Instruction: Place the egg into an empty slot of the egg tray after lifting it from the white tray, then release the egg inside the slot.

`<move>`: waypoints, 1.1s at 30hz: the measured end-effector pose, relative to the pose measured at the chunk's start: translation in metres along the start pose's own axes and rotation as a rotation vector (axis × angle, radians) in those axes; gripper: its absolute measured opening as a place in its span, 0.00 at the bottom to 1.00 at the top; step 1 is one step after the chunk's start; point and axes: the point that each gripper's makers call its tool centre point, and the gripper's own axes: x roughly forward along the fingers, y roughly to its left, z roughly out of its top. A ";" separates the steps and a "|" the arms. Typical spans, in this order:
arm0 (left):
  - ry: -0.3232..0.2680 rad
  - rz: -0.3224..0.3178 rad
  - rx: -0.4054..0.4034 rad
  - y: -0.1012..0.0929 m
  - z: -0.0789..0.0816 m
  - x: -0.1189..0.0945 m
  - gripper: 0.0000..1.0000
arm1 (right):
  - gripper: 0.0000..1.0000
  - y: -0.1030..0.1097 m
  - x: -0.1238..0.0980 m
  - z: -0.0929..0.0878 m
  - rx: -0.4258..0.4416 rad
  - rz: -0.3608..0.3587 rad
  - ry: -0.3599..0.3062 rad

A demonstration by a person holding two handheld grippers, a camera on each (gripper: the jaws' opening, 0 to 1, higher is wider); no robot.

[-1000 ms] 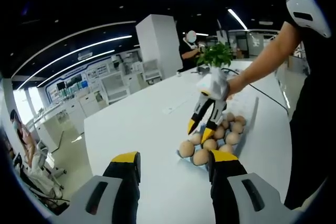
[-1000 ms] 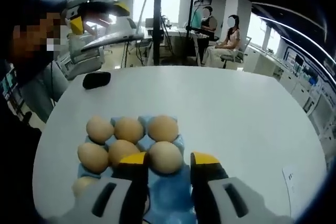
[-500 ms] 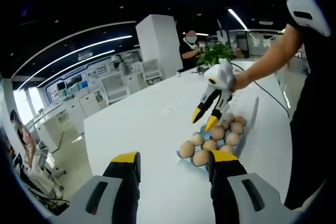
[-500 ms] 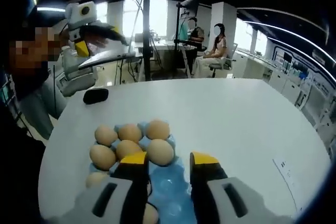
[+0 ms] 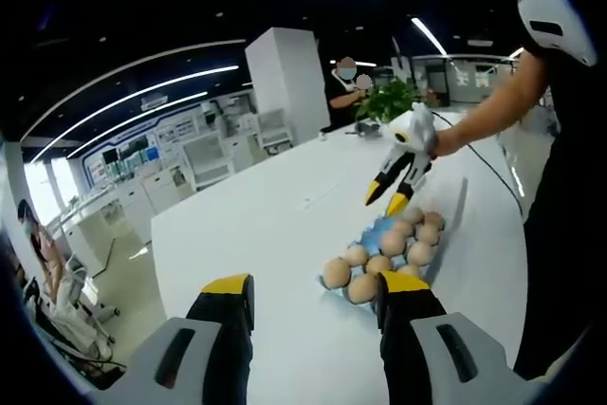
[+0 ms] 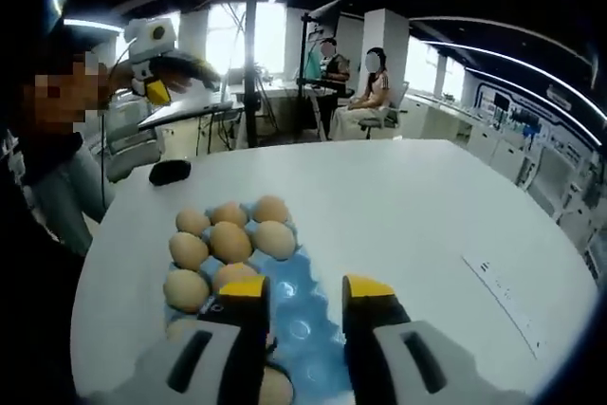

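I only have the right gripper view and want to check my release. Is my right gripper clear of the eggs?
Observer: Yes. In the left gripper view, the right gripper hangs above the bare blue end of the egg tray, fingers apart with nothing between them.
Operator: What is past the tray?
Observer: A potted green plant stands farther along the table.
Operator: And the left gripper?
Observer: The left gripper is open and empty, near the tray's egg-filled end.

No readable text, labels or numbers. Paper sheet point(image 6: 503, 293) on white table point(image 6: 408, 206) carries dark marks, too small to read. Distant wall panels point(image 5: 166, 130) blurred, illegible.
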 end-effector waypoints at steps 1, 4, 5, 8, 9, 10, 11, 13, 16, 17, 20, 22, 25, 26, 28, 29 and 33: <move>-0.001 0.000 -0.001 0.000 0.000 0.000 0.52 | 0.30 -0.004 -0.005 -0.005 0.010 -0.014 0.006; 0.000 -0.001 -0.003 0.000 -0.001 0.001 0.52 | 0.30 -0.015 -0.025 -0.022 0.052 -0.049 0.016; 0.000 -0.002 -0.002 0.000 -0.001 0.002 0.52 | 0.30 -0.018 -0.029 -0.025 0.052 -0.061 0.021; 0.001 -0.005 -0.002 -0.001 0.000 0.003 0.52 | 0.30 -0.028 -0.047 -0.039 0.054 -0.107 0.037; 0.002 -0.007 -0.003 -0.001 -0.001 0.004 0.52 | 0.30 -0.029 -0.050 -0.040 0.055 -0.110 0.036; 0.002 -0.007 -0.004 -0.001 -0.001 0.004 0.52 | 0.30 -0.033 -0.057 -0.045 0.057 -0.130 0.041; 0.002 -0.007 -0.003 -0.001 0.000 0.004 0.52 | 0.31 -0.035 -0.060 -0.046 0.056 -0.142 0.045; 0.002 -0.008 -0.001 -0.002 0.000 0.005 0.52 | 0.30 -0.043 -0.074 -0.054 0.067 -0.170 0.042; 0.008 -0.010 -0.002 -0.002 -0.001 0.006 0.52 | 0.30 -0.053 -0.089 -0.063 0.079 -0.209 0.049; 0.010 -0.010 -0.002 -0.002 -0.001 0.006 0.52 | 0.30 -0.058 -0.095 -0.070 0.089 -0.229 0.063; 0.006 -0.014 0.000 -0.003 0.001 0.008 0.52 | 0.30 -0.064 -0.108 -0.084 0.110 -0.257 0.088; 0.004 -0.015 0.000 -0.003 0.001 0.009 0.52 | 0.30 -0.066 -0.113 -0.092 0.110 -0.264 0.099; 0.007 -0.016 0.001 -0.004 0.002 0.010 0.52 | 0.30 -0.069 -0.120 -0.103 0.124 -0.282 0.120; 0.005 -0.019 0.001 -0.004 0.003 0.010 0.52 | 0.30 -0.070 -0.122 -0.104 0.128 -0.287 0.122; 0.006 -0.019 0.005 -0.003 0.003 0.010 0.52 | 0.30 -0.073 -0.127 -0.110 0.135 -0.298 0.129; 0.006 -0.019 0.006 -0.003 0.003 0.010 0.51 | 0.30 -0.075 -0.130 -0.114 0.135 -0.305 0.139; 0.004 -0.014 0.004 -0.002 0.004 0.010 0.51 | 0.30 -0.080 -0.136 -0.127 0.150 -0.316 0.168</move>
